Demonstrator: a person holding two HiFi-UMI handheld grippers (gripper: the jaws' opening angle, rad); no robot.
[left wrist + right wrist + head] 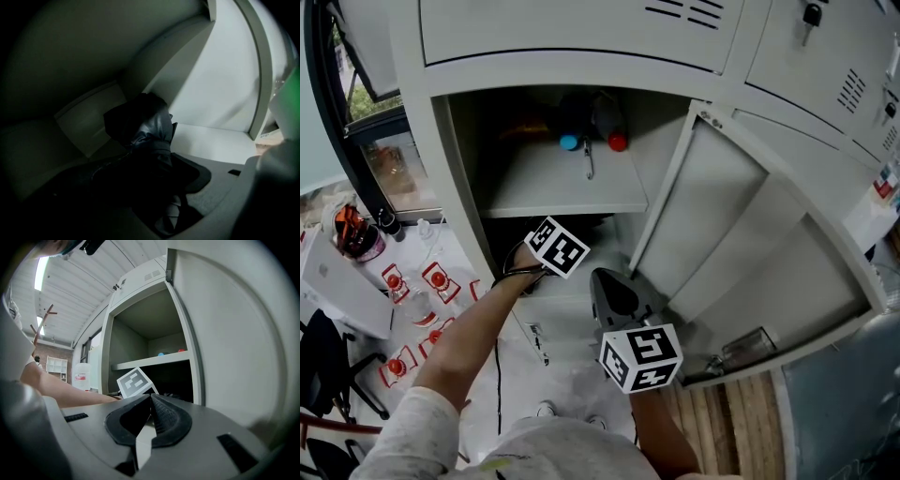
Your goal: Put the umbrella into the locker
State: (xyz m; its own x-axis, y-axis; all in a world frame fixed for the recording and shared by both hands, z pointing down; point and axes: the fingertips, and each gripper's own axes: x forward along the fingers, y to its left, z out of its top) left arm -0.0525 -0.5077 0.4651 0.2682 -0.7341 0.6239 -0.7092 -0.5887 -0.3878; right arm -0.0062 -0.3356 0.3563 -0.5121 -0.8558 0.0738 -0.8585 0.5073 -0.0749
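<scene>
The umbrella (145,126) is a dark, folded bundle with grey folds. It runs between the jaws of my left gripper (154,157), which is shut on it inside the dim lower compartment of the grey locker (441,169). In the head view only that gripper's marker cube (558,247) shows, at the compartment's mouth under the shelf (562,187). My right gripper (614,292) hovers just outside, beside the open door (741,244). Its dark pads (161,416) meet at the tips with nothing between them.
On the shelf stand two dark items, one with a blue cap (570,142) and one with a red cap (618,142). The open door swings out to the right. Red-and-white packets (438,278) lie on the floor to the left. More closed locker doors (825,56) stand above and to the right.
</scene>
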